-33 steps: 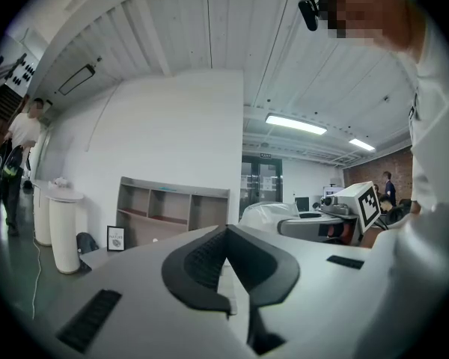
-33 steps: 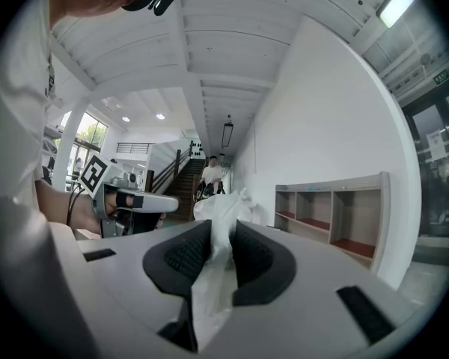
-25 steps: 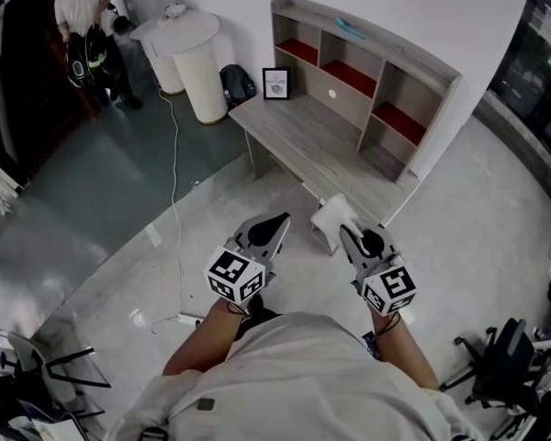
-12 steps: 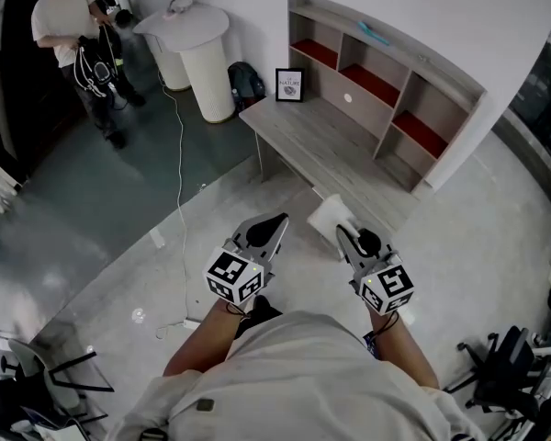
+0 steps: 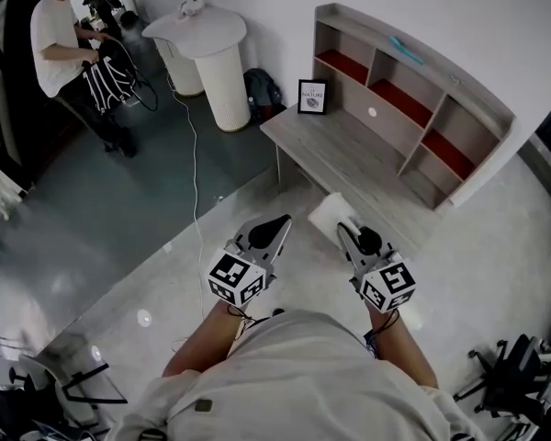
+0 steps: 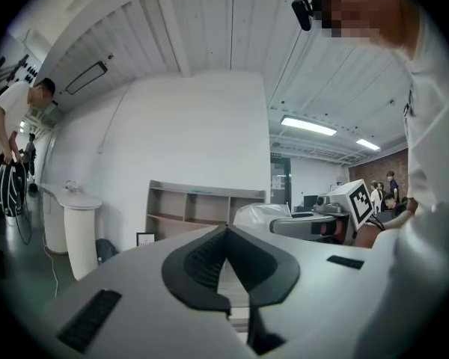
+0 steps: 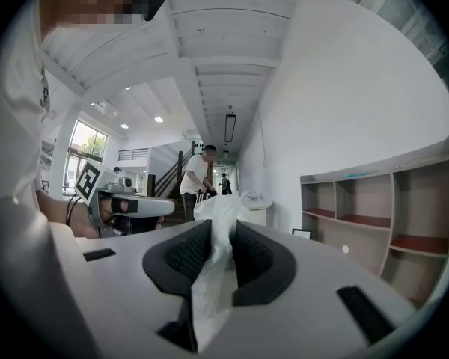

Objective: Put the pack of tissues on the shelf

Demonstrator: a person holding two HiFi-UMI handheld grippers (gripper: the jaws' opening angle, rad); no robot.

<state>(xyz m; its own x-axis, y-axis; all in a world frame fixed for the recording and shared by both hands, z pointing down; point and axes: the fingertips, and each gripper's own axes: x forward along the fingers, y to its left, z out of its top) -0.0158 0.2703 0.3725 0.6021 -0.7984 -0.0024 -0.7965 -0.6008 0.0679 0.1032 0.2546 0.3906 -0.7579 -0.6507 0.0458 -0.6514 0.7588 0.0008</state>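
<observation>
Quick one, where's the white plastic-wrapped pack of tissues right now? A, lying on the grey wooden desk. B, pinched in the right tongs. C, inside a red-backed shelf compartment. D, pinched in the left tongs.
B: the right gripper view shows the right tongs closed on the white plastic-wrapped pack of tissues, while the left tongs hold nothing.

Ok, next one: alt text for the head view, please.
From above, the right gripper grips a white pack of tissues, the left gripper shut and empty beside it, both pointing toward a grey desk with a shelf unit against the wall. Another person stands at top left near a white pedestal.
</observation>
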